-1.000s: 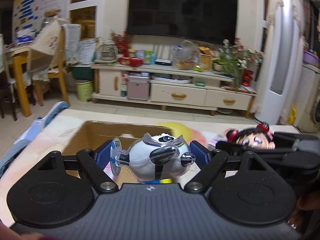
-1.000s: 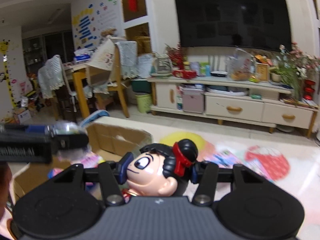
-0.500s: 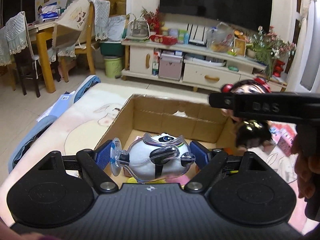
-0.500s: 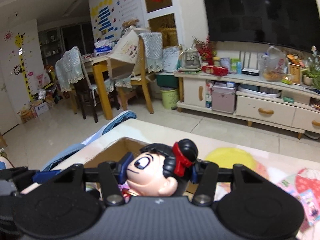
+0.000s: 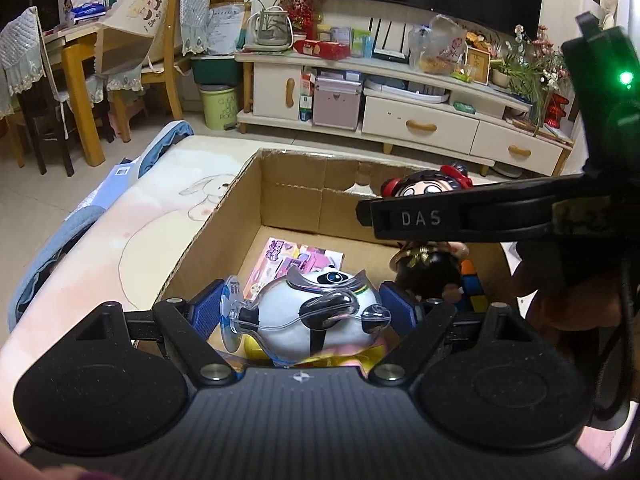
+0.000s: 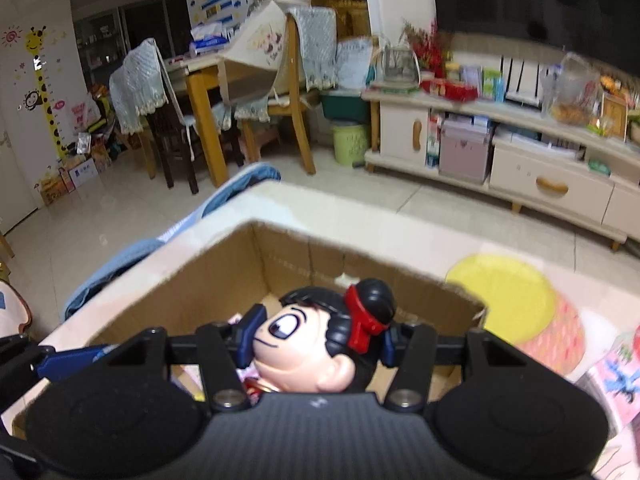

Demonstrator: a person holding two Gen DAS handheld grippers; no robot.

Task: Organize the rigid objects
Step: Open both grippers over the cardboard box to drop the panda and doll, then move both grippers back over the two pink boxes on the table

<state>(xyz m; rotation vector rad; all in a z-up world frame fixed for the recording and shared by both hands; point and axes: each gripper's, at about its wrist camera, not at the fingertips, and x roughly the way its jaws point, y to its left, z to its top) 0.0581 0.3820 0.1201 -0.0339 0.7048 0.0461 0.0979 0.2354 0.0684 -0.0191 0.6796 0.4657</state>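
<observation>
Living room, lamp-lit, with a television cabinet (image 5: 400, 92) along the far wall and a dining table (image 6: 208, 72) to the left; cardboard box (image 5: 240, 216) sitting open on a pale play mat (image 5: 132, 240), pink booklet (image 5: 296, 258) and a puzzle cube (image 5: 474, 294) lying on its floor.

Left gripper (image 5: 306, 312) hovering over the near side of the box, pointing down into it; jaws closed fairly wide around a white round toy in clear packaging (image 5: 316, 312), blue pads pressing on both sides.

Right gripper (image 6: 316, 338) hanging over the box just right of the left one; jaws narrowed on the head of a doll (image 6: 316, 344) with black hair and red ties, pads bearing on both sides of the head; body of the doll dangling below the fingers, above the right-hand part of the box in the left view.

Step in hand, judging by position: carrying both toys into the box, release not yet made.

Next move calling for lowering each toy close to the box floor, aiming for bare cardboard beside the booklet and cube, opening the jaws one gripper at a time, keeping the two grippers from knocking together.
</observation>
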